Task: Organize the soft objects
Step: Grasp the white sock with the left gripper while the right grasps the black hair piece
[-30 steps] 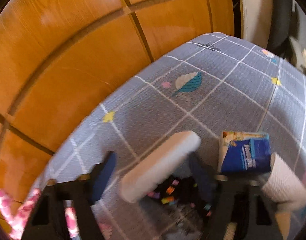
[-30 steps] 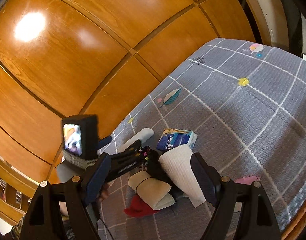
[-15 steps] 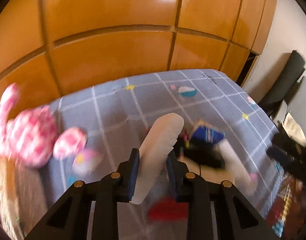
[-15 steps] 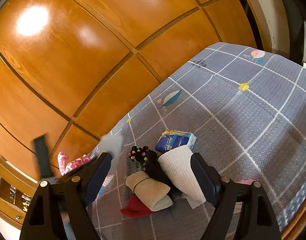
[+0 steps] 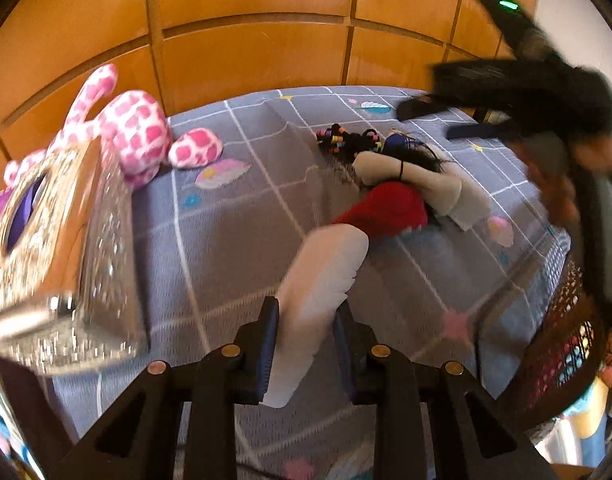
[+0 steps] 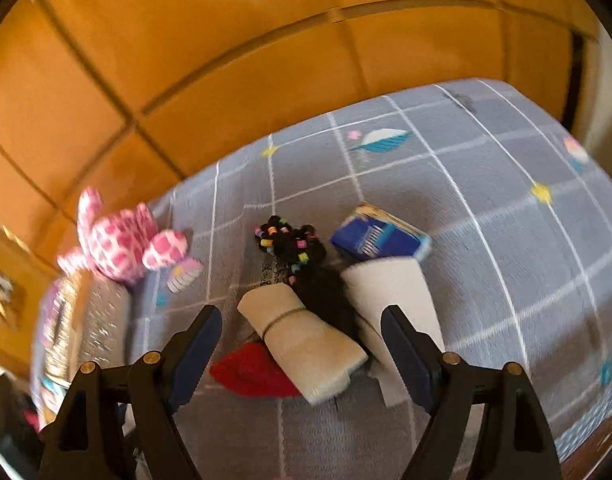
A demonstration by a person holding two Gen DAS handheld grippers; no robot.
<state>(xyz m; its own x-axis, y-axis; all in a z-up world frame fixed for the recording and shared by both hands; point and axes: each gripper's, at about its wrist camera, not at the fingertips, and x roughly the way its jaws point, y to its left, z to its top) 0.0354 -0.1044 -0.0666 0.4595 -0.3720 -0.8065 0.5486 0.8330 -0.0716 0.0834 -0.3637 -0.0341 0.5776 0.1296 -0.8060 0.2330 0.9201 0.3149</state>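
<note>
My left gripper (image 5: 306,320) is shut on a white rolled cloth (image 5: 322,276) and holds it above the grey checked bed cover (image 5: 226,240). My right gripper (image 6: 298,336) is open and empty above a pile: a beige rolled towel (image 6: 302,340), a red cloth (image 6: 250,372), a white paper roll (image 6: 390,292), a black wig with coloured beads (image 6: 294,248) and a blue tissue pack (image 6: 378,236). The pile also shows in the left wrist view, with the red cloth (image 5: 386,208) nearest. A pink and white plush toy (image 5: 134,128) lies at the back left.
A glittery silver box (image 5: 58,248) stands at the left of the bed. Orange wooden panels (image 5: 246,52) rise behind. A dark woven basket (image 5: 562,340) sits off the bed's right edge. The other hand-held gripper (image 5: 526,80) shows blurred at the upper right.
My left gripper closed on the white roll, lifted it off the pile and swung back left toward the glittery box. My right gripper moved closer over the pile, still open.
</note>
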